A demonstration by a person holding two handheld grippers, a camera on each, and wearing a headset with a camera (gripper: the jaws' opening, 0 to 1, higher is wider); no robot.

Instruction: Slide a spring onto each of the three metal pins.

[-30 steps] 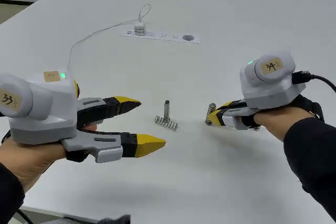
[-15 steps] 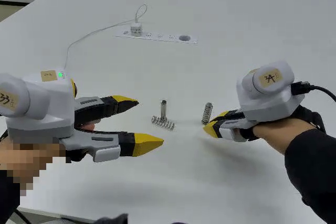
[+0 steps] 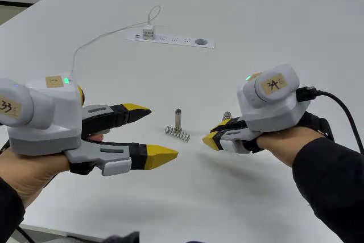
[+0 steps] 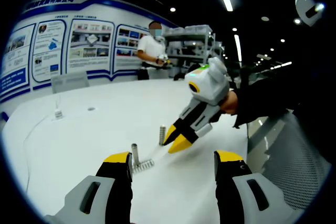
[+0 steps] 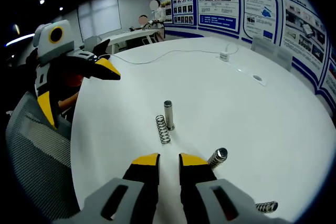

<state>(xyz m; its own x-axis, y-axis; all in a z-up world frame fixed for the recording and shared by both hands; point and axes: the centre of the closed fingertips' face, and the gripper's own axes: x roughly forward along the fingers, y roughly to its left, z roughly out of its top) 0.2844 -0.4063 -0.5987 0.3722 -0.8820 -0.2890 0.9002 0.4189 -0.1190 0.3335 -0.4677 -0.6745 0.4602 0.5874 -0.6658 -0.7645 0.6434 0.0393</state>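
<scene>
A bare metal pin (image 3: 178,118) stands mid-table with a loose spring (image 3: 177,134) lying at its foot. A second pin wearing a spring (image 3: 227,116) stands to its right, partly hidden behind my right gripper (image 3: 209,139). That gripper's jaws are a narrow gap apart and hold nothing. In the right gripper view, the bare pin (image 5: 168,114), the loose spring (image 5: 163,129) and the sprung pin (image 5: 218,157) lie ahead of my right gripper (image 5: 168,161). Another loose spring (image 5: 265,206) lies at the lower right. My left gripper (image 3: 152,131) is wide open, left of the bare pin (image 4: 135,154).
A white power strip (image 3: 170,38) with a plugged charger (image 3: 148,31) and a cable lies at the back of the white table (image 3: 256,55). A person stands at a far bench (image 4: 152,51). A mesh chair (image 5: 31,156) is beside the table.
My right gripper has drawn back from the sprung pin and moved left, towards the loose spring. The left gripper has stayed where it was.
</scene>
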